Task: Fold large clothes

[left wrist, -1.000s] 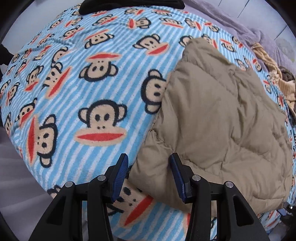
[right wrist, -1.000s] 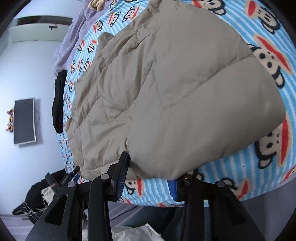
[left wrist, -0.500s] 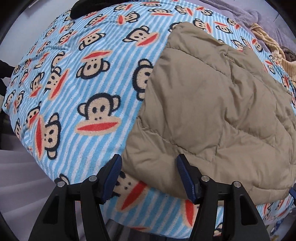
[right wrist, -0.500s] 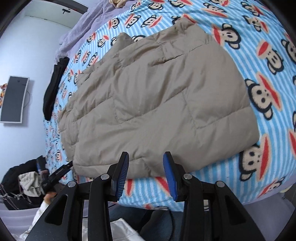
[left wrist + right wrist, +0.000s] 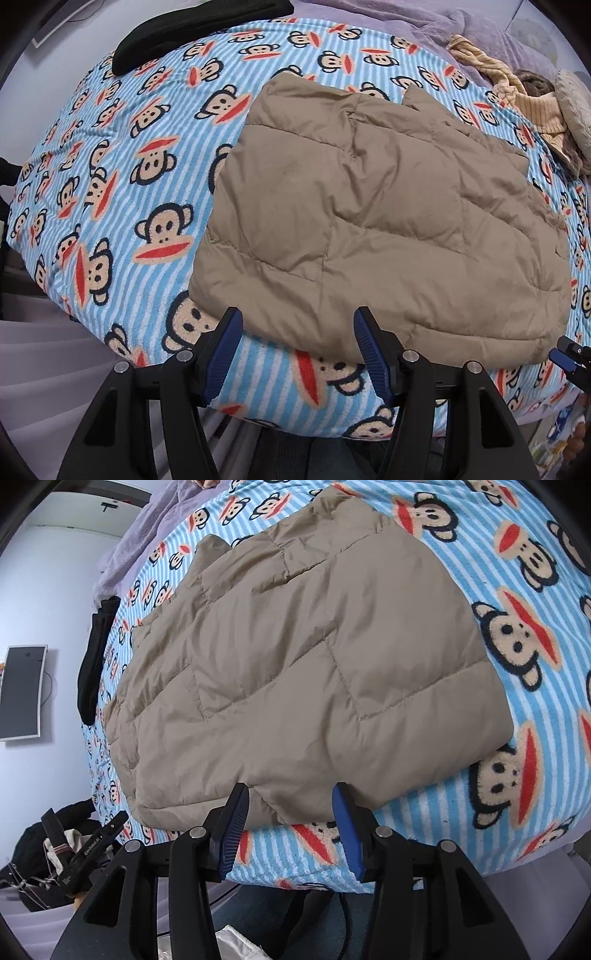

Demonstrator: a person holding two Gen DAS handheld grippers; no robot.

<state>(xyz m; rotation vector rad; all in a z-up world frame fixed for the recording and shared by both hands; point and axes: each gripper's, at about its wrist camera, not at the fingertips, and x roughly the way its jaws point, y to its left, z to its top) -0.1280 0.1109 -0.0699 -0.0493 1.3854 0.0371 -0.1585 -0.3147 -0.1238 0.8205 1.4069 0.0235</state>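
Left gripper opening wide, nothing pinched: the near hem of the tan quilted jacket lies just beyond its blue pads. Right gripper opening too, jaws empty, the jacket's edge just ahead of them. Beyond the fingers the jacket lies folded flat on the monkey-print blanket; farther off, a black garment.

Only readable txt: small white lettering on the black arm of the left tool, low left in right wrist view. Looks like "Genrobot.AI", approx. A second line further down is too small to read.
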